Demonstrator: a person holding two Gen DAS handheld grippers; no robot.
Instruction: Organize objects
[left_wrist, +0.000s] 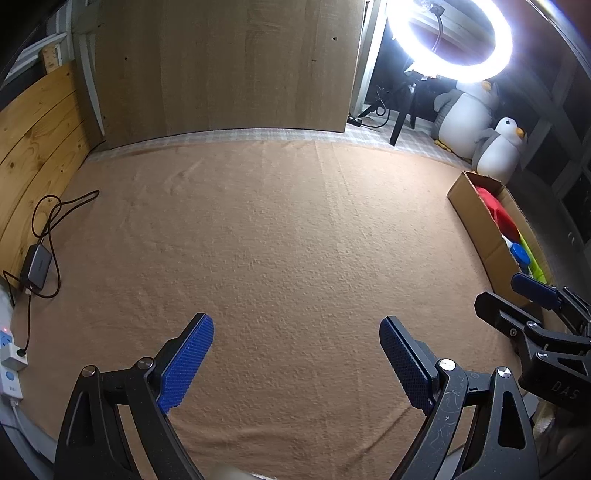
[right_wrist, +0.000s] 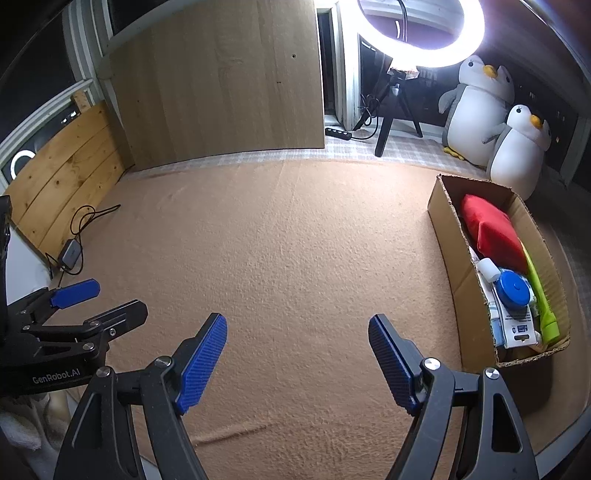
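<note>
The left gripper (left_wrist: 295, 350) and right gripper (right_wrist: 297, 350) both hover over the tan cloth (right_wrist: 277, 240), jaws spread wide and holding nothing. At three o'clock, the cardboard box (right_wrist: 448, 236) holds a red pouch (right_wrist: 491, 230), a blue-capped bottle (right_wrist: 513, 290) and a green tube (right_wrist: 541, 295).

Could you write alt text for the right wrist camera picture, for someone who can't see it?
An open right gripper with blue pads hovers over a tan cloth. To its right, a cardboard box holds a red pouch, a blue-capped bottle and a green item. Two plush penguins sit under a ring light.
</note>
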